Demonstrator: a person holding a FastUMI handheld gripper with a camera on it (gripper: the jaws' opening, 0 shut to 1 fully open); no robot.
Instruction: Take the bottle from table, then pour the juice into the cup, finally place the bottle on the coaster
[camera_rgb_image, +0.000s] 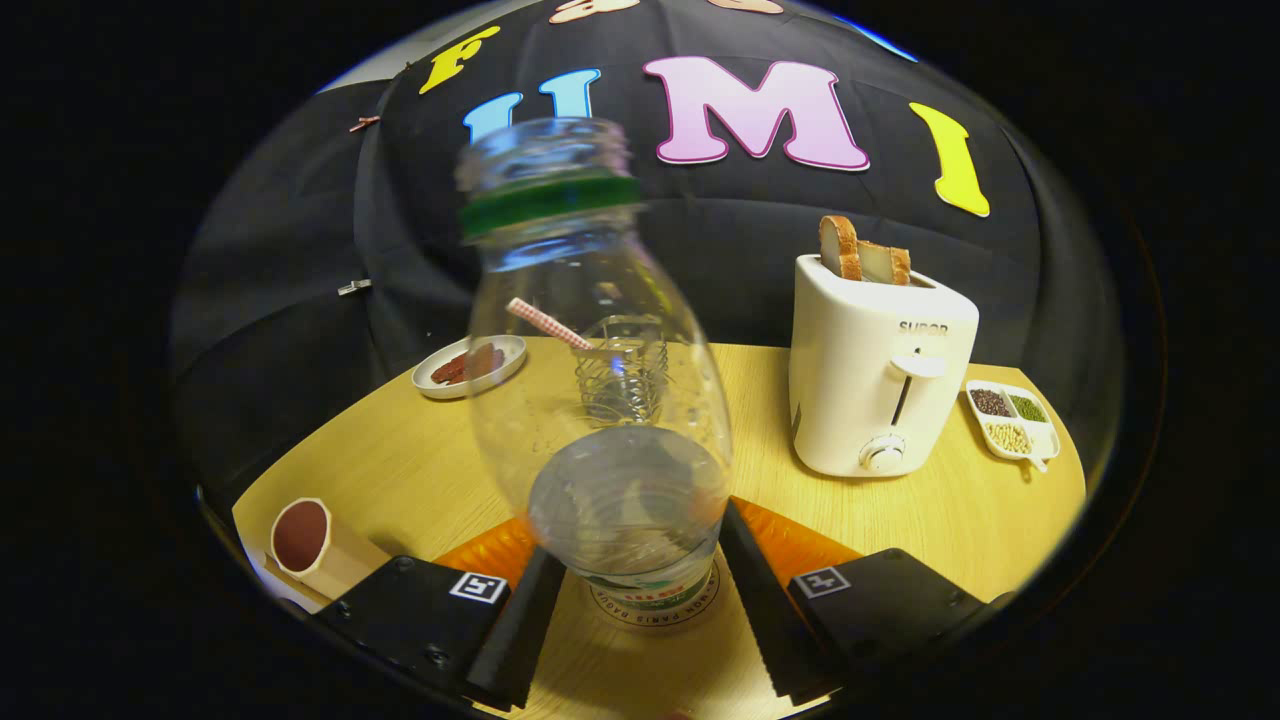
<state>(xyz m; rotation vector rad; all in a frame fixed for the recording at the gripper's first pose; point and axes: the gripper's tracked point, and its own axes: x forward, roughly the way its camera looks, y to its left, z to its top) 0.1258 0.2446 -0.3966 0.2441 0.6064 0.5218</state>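
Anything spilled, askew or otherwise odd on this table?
No spill visible. The clear plastic bottle with a green neck ring stands uncapped over the round coaster, between the gripper fingers. The small cup beside them lies on its side.

Clear uncapped bottle (600, 400) upright on coaster (655, 605), before cup (622, 380).

My tool (640, 600) sits low in the frame, pointing forward over the bench (900, 510). Its two fingers (525, 625) rise from the lower left and lower right and angle inward toward the centre. Both press against the sides of the bottle (600, 400), gripping its lower body and holding it roughly upright between them.
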